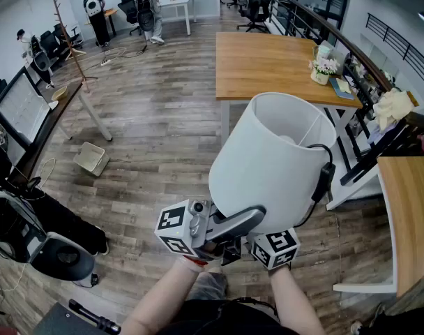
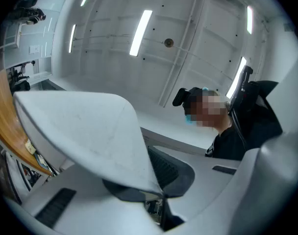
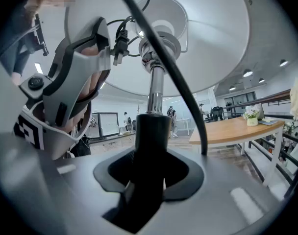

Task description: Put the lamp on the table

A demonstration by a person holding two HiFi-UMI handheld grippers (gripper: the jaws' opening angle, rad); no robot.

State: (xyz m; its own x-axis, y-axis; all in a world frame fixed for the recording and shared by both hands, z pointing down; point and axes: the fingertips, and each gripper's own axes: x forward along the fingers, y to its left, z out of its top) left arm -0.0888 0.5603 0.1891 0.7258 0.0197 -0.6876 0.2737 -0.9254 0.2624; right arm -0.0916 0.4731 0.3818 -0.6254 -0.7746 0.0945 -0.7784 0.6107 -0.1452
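Short of the table point(image 1: 268, 65), my right gripper point(image 3: 146, 173) clamps the lamp's point(image 1: 268, 159) black stem point(image 3: 149, 131), stiff and the sound hold. My left gripper point(image 2: 156, 195) pinches the shade's point(image 2: 90, 131) thin rim, which I judge light and easily dented.

Between the jaws of the right gripper point(image 3: 149, 177), the black stem point(image 3: 150, 136) of the lamp point(image 3: 188, 43) runs off the picture's bottom edge (its foot shows in no view). In the head view the shade point(image 1: 268, 159) hides that stem and the right gripper's jaws. At the left gripper point(image 2: 158, 203), the shade's rim covers the pads' meeting point.
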